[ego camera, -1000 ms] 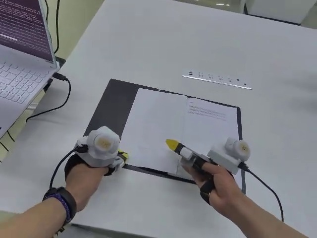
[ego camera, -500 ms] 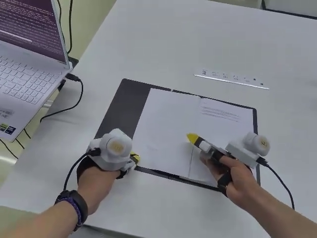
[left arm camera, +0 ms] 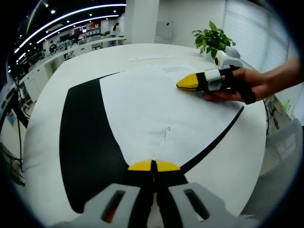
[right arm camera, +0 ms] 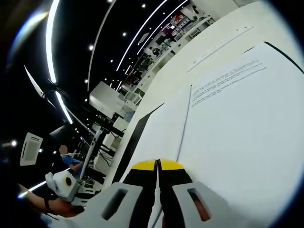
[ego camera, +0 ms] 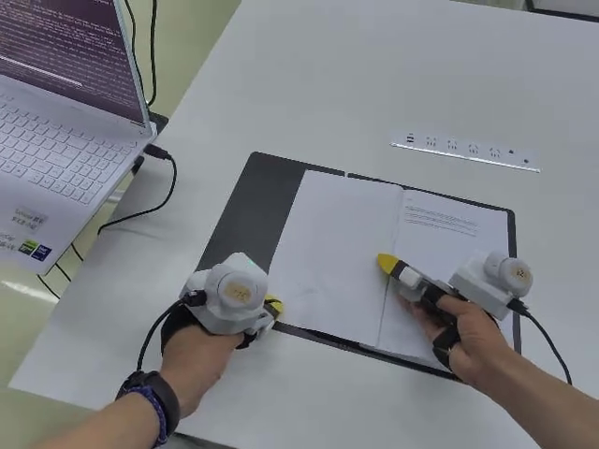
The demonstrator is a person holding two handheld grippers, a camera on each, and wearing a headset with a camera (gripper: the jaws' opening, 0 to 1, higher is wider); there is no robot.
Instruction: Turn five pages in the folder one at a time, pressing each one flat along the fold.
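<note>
White workbench (ego camera: 374,65), open-plan office: the right gripper (right arm camera: 157,165), jaws pressed together with nothing between them, rests its yellow tips on the fold (ego camera: 401,210) of the open folder (ego camera: 245,210). A printed page (ego camera: 449,243) lies to the gripper's right and a blank page (ego camera: 337,243) to its left. Across that blank page, the left gripper (left arm camera: 154,166), jaws likewise closed, touches the sheet's near edge. Further left sits an open laptop (ego camera: 56,122). A socket strip (ego camera: 465,152) lies beyond the folder's far edge.
</note>
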